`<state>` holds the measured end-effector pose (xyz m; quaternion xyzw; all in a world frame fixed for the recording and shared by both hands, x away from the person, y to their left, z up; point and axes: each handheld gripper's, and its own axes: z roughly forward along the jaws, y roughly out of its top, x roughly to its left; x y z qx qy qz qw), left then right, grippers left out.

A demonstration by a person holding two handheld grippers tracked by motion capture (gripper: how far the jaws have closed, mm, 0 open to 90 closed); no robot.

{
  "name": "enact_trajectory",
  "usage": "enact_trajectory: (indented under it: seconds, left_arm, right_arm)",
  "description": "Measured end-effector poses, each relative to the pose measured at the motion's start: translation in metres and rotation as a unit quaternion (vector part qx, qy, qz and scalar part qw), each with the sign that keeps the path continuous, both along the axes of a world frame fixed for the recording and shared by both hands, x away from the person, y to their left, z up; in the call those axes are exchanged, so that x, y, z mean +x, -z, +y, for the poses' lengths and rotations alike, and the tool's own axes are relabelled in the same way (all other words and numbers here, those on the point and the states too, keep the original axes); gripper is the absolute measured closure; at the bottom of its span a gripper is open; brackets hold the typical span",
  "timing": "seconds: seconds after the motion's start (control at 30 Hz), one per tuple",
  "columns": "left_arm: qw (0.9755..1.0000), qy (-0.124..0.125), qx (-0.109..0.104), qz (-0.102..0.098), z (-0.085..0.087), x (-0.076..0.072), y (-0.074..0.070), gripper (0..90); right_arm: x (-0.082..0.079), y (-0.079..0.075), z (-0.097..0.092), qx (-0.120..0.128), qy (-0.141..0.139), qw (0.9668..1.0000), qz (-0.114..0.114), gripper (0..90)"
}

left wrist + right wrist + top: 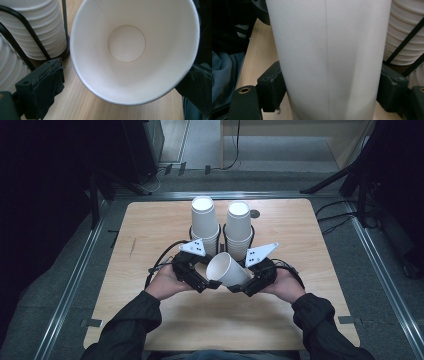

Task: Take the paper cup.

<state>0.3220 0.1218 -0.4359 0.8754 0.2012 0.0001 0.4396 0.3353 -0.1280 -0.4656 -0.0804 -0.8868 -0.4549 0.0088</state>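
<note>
**Cup held sideways by one tool**

The cup [226, 268] lies on its side above the counter [150, 220], just before the two stacks [205, 222]. Your right tool [239, 289] pinches its wall. Your left tool [212, 284] is spread at the mouth, not pressing. Squeeze harder and the thin wall may buckle; loosen and the cup may drop.

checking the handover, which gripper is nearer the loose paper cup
Right. The right gripper has its jaws clamped on the sides of the paper cup. The left gripper sits open at the cup's mouth, not gripping it.
</note>
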Motion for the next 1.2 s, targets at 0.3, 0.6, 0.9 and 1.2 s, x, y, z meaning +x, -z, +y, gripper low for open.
enact_trajectory:
  seconds: [0.3,0.6,0.9,1.2]
  left_arm:
    - [0.9993,0.001,-0.036,0.006,-0.0031,-0.0019,0.0013,0.0]
    - [0.9973,-0.004,-0.073,-0.005,-0.0041,-0.0052,-0.0016,7.7]
    - [0.9984,0.003,-0.057,0.004,-0.0048,-0.003,-0.003,12.9]
    - [0.9992,0.012,-0.039,0.003,-0.006,-0.0034,-0.0035,15.5]
  right_arm:
    - [-0.0018,-0.0009,0.0019,0.024,-0.001,0.9997,0.007,21.6]
    - [-0.0021,-0.0015,0.0049,0.056,-0.004,0.9981,0.026,21.6]
    - [-0.0018,-0.0009,0.005,0.048,-0.001,0.9983,0.032,22.0]
    - [-0.0019,0.0003,0.0081,0.033,0.0,0.9985,0.043,20.2]
